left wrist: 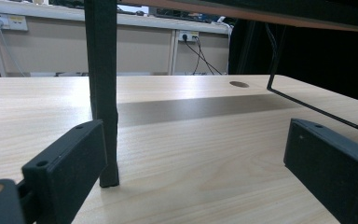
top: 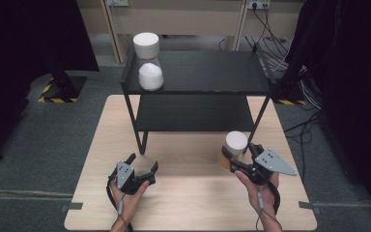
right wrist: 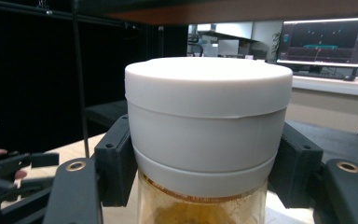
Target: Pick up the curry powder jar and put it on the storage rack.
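A jar with a white lid and amber contents (top: 235, 143) stands at the front right of the wooden table (top: 188, 198), just ahead of the black shelf's right leg. My right gripper (top: 240, 151) is shut on the jar; in the right gripper view both jaws press the lid's lower band of the jar (right wrist: 208, 121). A second jar with a white lid and white contents (top: 149, 63) stands on the left end of the shelf's top board (top: 207, 72). My left gripper (top: 143, 162) rests open and holds nothing near the shelf's front left leg (left wrist: 103, 93).
The black two-tier shelf (top: 193, 113) takes up the table's far half, with its lower board bare. Dark curtains stand on both sides, and cables lie on the floor at the right. My left hand and gripper (right wrist: 9, 163) appear at the left edge of the right gripper view.
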A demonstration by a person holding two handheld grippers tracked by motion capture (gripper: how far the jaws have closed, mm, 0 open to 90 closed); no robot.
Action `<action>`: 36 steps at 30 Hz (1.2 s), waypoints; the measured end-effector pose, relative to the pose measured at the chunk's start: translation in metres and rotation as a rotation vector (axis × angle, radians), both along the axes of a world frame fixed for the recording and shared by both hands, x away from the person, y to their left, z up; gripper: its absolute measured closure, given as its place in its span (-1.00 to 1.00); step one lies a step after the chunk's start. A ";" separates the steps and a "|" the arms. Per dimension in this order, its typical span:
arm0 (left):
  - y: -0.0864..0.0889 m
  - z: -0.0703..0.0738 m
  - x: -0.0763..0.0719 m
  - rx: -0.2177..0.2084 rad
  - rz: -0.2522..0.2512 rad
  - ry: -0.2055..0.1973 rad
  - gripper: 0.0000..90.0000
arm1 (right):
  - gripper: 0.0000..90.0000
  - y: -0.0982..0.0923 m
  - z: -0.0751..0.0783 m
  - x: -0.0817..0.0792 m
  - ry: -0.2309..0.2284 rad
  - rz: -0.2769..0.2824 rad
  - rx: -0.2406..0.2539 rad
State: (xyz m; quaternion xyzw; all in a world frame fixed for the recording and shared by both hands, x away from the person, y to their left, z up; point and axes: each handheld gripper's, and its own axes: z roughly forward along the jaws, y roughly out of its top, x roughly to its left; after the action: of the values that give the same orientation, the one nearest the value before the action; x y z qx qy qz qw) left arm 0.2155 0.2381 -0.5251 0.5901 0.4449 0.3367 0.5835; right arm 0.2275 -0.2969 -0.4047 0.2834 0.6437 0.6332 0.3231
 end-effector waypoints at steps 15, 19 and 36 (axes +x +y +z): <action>0.000 0.000 0.000 -0.001 0.000 0.003 -0.89 | -0.22 -0.001 0.028 0.007 -0.033 -0.013 0.011; 0.000 0.000 0.001 -0.002 0.000 0.004 -0.89 | -0.22 -0.001 0.035 0.010 -0.039 -0.014 0.016; 0.000 0.001 0.001 -0.001 -0.001 0.006 -0.89 | -0.22 0.002 0.062 0.014 -0.061 -0.013 0.015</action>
State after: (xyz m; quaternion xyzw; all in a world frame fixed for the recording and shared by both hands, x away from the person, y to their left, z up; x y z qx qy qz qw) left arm 0.2165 0.2376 -0.5242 0.5910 0.4465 0.3343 0.5828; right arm 0.2417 -0.2947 -0.3428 0.2707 0.6268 0.6444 0.3443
